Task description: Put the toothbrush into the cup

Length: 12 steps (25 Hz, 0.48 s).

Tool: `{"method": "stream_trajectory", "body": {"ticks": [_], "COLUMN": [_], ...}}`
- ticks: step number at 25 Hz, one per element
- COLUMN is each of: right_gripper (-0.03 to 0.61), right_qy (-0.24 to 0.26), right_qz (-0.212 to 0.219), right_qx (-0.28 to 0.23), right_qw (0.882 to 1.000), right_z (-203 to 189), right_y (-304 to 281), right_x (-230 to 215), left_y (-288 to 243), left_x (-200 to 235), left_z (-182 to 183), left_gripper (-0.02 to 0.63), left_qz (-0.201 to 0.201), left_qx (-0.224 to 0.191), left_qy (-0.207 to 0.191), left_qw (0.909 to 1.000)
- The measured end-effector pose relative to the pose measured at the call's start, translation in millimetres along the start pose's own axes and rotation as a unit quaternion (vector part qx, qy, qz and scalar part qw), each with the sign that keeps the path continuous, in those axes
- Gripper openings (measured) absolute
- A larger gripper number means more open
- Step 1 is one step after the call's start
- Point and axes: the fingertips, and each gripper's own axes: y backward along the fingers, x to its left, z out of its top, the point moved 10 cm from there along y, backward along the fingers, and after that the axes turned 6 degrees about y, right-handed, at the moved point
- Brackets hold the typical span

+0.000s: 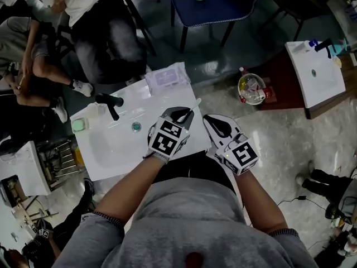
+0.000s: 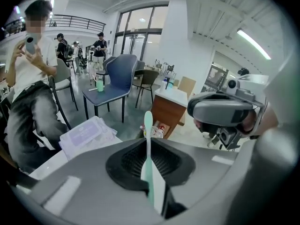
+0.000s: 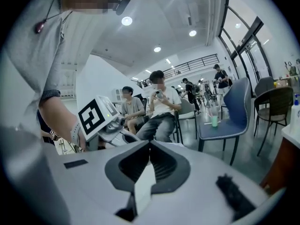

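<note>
Mint-green toothbrush (image 2: 148, 130) sticks out from the left gripper (image 1: 187, 115), whose jaws clamp its handle, above the white sink (image 1: 125, 152). The right gripper (image 1: 212, 121) hangs beside it, jaws together, empty. A pale green cup (image 1: 78, 125) sits at the sink's left end.

Your left gripper (image 1: 182, 116), toothbrush (image 2: 148, 144) between its jaws, sits over the sink (image 1: 111, 149), just left of your right gripper (image 1: 216, 125). The cup (image 1: 78, 125) stands on the sink's left.
</note>
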Motion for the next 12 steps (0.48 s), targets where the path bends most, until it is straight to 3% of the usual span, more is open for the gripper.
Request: {"method": "stream_trajectory", "body": {"ticks": [12], "right_gripper": [0.014], "right_qy": [0.041], "right_qz": [0.056], "right_qx": [-0.026], "right_qw": [0.997], "right_z": [74], "right_y": [-9], "right_x": [31], "left_y": [104], "left_x": [-6], "left_z": [20], "left_gripper": [0.035], "left_qz": [0.003], "left_qx": [-0.143], "left_qy": [0.028], "left_qw": [0.9894]}}
